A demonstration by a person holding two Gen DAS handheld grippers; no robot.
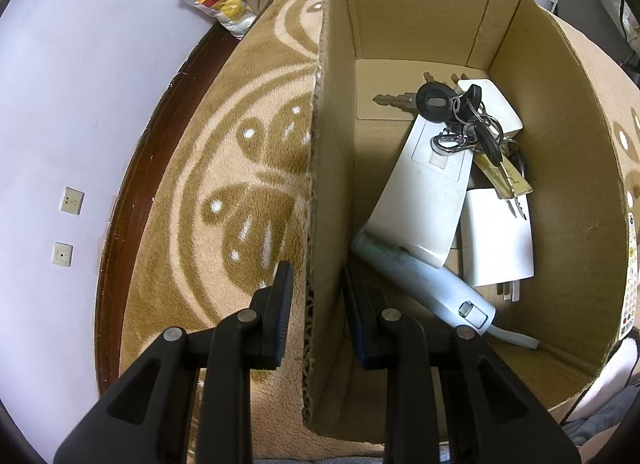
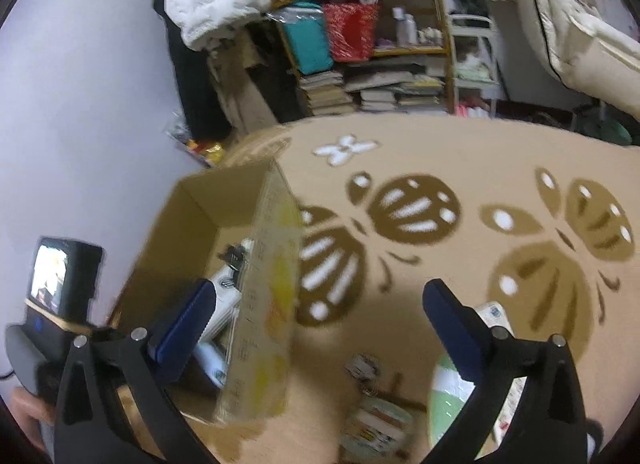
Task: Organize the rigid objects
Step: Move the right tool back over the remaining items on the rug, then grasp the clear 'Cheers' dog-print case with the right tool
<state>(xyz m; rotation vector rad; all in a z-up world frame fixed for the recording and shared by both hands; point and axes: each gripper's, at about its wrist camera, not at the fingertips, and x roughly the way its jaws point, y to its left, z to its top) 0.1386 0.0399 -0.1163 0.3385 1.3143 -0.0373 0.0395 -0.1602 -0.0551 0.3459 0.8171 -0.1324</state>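
An open cardboard box (image 1: 400,24) stands on a tan patterned carpet (image 1: 224,168). Inside it lie a bunch of keys (image 1: 460,108), a white flat device (image 1: 424,200), a white plug adapter (image 1: 496,240) and a pale blue tube-shaped tool (image 1: 420,276). My left gripper (image 1: 316,296) is shut on the box's left wall, one finger outside and one inside. In the right wrist view my right gripper (image 2: 320,292) stands wide open over the carpet beside the box (image 2: 200,216); its left finger is over the box, and its pads press on nothing.
Small items lie on the carpet near the right gripper: a green and white object (image 2: 448,396), a printed packet (image 2: 376,424) and small metal bits (image 2: 364,368). A cluttered bookshelf (image 2: 380,76) stands beyond the carpet. A wall (image 1: 80,104) runs along the left.
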